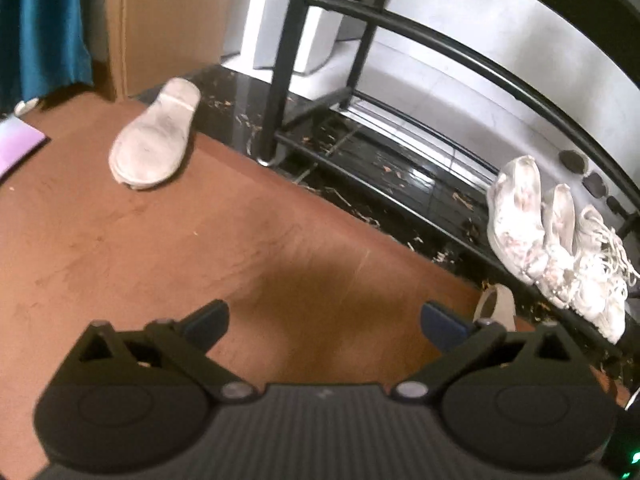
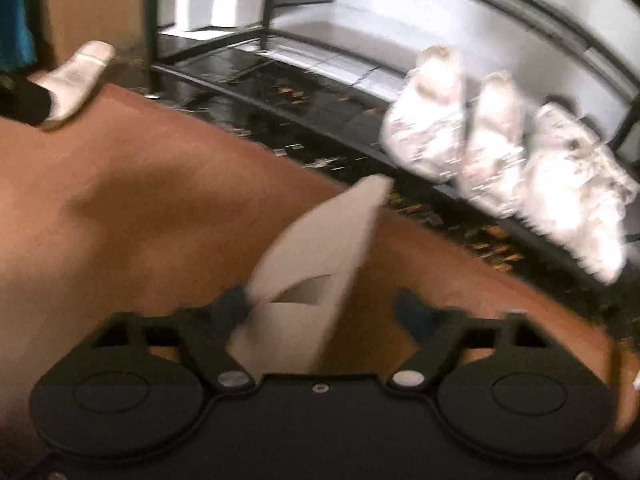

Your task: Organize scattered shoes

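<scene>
We are holding the left gripper point(image 1: 324, 316) above the brown floor point(image 1: 168, 264), its fingers spread wide apart and carrying nothing. We are holding the right gripper point(image 2: 324, 308) open too — a beige slipper point(image 2: 320, 256) is lying between its fingers, touching the left one and clear of the right one; the blur is keeping us from telling whether it is gripped. A white slipper point(image 1: 156, 136) is lying on the floor well apart, near the leg of the black shoe rack point(image 1: 276, 80). Three white shoes point(image 1: 556, 236) are sitting side by side on the rack's lowest rail, toes pointing toward us — the rightmost one laced.
</scene>
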`<state>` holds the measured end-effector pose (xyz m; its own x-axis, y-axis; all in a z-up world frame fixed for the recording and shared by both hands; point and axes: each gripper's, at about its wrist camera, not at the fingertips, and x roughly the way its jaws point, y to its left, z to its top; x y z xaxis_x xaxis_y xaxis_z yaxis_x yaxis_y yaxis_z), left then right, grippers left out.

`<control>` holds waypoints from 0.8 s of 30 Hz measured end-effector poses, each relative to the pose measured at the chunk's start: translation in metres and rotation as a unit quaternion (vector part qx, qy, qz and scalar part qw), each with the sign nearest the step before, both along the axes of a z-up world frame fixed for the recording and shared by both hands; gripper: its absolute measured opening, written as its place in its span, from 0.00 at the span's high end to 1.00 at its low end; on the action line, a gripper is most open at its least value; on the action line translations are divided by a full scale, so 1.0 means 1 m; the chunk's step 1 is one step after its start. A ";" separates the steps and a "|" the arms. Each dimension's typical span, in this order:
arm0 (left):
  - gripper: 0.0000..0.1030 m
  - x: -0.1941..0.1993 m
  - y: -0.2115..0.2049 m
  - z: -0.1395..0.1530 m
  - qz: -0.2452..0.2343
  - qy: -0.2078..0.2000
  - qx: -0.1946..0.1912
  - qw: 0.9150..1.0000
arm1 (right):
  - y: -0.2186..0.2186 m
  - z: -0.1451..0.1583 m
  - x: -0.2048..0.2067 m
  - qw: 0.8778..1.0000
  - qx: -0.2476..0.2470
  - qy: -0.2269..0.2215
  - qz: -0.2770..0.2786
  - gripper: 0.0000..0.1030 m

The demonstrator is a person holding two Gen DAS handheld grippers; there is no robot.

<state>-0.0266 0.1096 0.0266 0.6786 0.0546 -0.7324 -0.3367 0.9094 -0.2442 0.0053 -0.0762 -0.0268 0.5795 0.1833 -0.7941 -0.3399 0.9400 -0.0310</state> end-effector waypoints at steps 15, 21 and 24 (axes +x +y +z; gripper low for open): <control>0.01 -0.002 0.009 -0.005 0.020 0.009 -0.027 0.999 | -0.081 0.009 0.011 0.969 0.183 0.063 -0.155 0.83; 0.01 -0.001 0.008 -0.005 0.020 0.012 -0.024 0.999 | -0.107 0.006 0.011 0.961 0.145 0.068 -0.224 0.80; 0.01 -0.001 0.007 -0.005 0.021 0.011 -0.023 0.999 | -0.119 0.004 0.009 0.951 0.147 0.080 -0.259 0.77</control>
<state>-0.0277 0.1171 0.0220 0.6597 0.0480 -0.7500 -0.3800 0.8823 -0.2777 0.0147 -0.1949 -0.0232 0.5292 0.1336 -0.8379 0.1935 0.9425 0.2724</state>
